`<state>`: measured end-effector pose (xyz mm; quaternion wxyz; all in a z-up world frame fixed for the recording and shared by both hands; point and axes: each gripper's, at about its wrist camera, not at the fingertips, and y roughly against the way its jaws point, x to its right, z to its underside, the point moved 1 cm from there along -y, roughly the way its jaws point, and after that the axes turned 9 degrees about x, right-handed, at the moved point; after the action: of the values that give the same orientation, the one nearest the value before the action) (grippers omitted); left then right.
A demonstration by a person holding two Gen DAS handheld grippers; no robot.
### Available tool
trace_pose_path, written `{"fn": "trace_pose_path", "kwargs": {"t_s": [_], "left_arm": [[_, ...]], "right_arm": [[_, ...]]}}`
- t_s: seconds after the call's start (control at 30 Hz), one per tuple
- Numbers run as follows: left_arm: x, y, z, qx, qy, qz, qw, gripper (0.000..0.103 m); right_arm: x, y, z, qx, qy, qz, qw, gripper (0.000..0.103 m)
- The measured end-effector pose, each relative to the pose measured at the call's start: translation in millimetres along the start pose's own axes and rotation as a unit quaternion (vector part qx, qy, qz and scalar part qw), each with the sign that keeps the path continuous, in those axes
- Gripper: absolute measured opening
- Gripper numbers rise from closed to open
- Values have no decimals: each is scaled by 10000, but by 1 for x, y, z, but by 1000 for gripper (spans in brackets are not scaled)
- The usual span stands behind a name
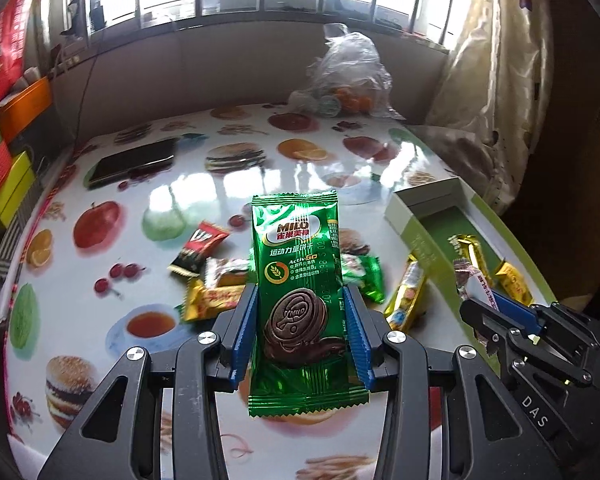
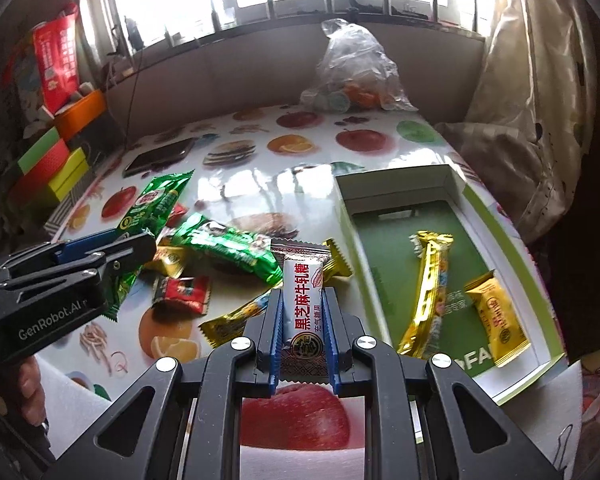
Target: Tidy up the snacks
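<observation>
A: Start at the jaws; what has each got?

B: The left gripper (image 1: pixel 302 308) is clamped on a green biscuit packet (image 1: pixel 298 280), pads on its two long edges, the packet lifted clear of the table (image 1: pixel 260 176); the right gripper (image 2: pixel 302 312) is pinched narrow on a white nougat bar (image 2: pixel 302 292), also off the table.

A: And around them?

B: Below and just beyond both lies the loose pile of sweets (image 2: pixel 204 256) near the table's middle; the open box (image 2: pixel 452 384) sits along the right edge, a long gold bar (image 2: pixel 424 292) and a yellow sachet (image 2: pixel 496 320) already inside.

A: What could spoil it?

B: I'd guess the slick foil sliding out of the left pads, since only the edges are caught; or the two grippers knocking together, both heading for one box; a low pass could also scatter the pile.
</observation>
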<state>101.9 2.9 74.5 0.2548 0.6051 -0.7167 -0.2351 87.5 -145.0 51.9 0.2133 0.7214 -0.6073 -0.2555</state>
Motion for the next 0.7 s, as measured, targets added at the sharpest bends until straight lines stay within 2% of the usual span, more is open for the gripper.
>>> {"fn": "trace_pose_path", "kwargs": {"t_s": [0.7], "left_arm": [[72,-35,-40,-91,-272,644,9975,43]], "right_arm": [[62,5,-26,78,-275,404,9988,18]]}}
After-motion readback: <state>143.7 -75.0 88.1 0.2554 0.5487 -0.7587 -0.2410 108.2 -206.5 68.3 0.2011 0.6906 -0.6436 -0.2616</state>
